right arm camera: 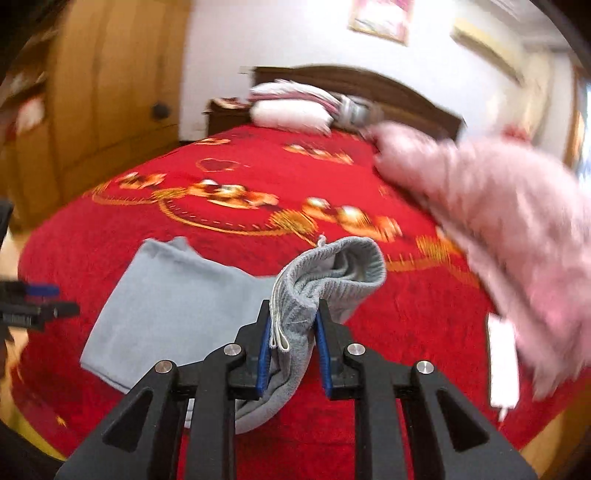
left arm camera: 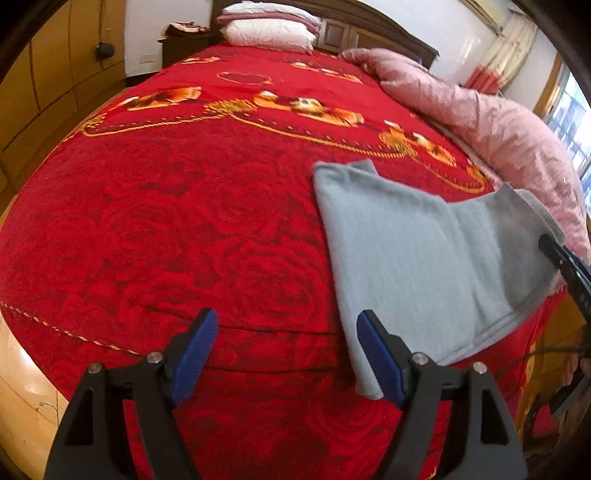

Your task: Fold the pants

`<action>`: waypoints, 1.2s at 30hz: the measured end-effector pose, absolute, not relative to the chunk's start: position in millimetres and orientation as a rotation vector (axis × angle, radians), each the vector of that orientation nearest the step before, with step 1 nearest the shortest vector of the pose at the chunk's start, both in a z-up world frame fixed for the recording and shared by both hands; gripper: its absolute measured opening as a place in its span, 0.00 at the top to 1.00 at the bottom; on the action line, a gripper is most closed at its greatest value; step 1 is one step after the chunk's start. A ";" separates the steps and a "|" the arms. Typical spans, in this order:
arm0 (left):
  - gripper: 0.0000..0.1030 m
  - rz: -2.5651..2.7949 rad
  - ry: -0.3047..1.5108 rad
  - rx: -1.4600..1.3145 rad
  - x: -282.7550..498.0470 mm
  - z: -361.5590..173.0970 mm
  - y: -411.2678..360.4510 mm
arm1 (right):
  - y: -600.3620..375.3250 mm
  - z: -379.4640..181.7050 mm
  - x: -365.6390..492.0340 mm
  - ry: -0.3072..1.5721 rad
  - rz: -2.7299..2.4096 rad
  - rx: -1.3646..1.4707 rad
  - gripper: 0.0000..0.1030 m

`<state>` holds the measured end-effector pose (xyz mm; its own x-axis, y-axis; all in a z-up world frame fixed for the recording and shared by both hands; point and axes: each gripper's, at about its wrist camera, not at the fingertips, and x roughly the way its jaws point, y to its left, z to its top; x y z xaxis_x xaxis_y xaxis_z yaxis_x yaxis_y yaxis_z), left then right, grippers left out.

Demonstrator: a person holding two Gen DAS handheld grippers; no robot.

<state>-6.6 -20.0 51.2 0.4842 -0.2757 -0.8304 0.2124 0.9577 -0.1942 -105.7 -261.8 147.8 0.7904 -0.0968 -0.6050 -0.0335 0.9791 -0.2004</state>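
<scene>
Light grey pants (left arm camera: 406, 258) lie partly folded on the red bedspread (left arm camera: 184, 221), right of centre in the left wrist view. My left gripper (left arm camera: 286, 328) is open and empty above the bed's front edge, its right finger beside the pants' near-left corner. My right gripper (right arm camera: 291, 328) is shut on the ribbed waistband end of the pants (right arm camera: 325, 280) and holds it lifted above the bedspread (right arm camera: 406, 332); the flat folded part (right arm camera: 173, 302) lies to the left. The right gripper also shows at the right edge of the left wrist view (left arm camera: 565, 266).
A pink quilt (left arm camera: 498, 129) is bunched along the bed's right side. White pillows (left arm camera: 269, 29) lean on the dark headboard. A white object (right arm camera: 502, 365) lies on the bed's right side. Wooden wardrobes (left arm camera: 55, 92) stand to the left.
</scene>
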 end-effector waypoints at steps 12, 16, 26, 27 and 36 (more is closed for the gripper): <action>0.22 -0.250 0.994 -0.159 -5.9 52.7 16.5 | -154.9 120.3 -75.1 0.717 0.226 -0.345 0.79; 0.22 -0.246 0.994 -0.177 -5.5 49.8 22.5 | -146.1 99.8 -65.9 0.758 0.238 -0.327 0.79; 0.22 -0.239 0.994 -0.215 -2.5 44.6 33.7 | -127.4 95.4 -73.0 0.788 0.298 -0.422 0.76; 0.22 -0.239 0.995 -0.218 -2.1 44.2 33.8 | -124.1 89.6 -70.8 0.814 0.309 -0.433 0.74; 0.22 -0.241 0.976 -0.190 -5.1 54.4 29.6 | -114.6 105.4 -102.0 0.761 0.469 -0.356 0.70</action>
<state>-5.1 29.6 54.4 0.5369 -0.2860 -0.7937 0.1165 0.9569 -0.2660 -102.0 -114.6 105.4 0.6304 0.2742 -0.7262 -0.5251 0.8397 -0.1388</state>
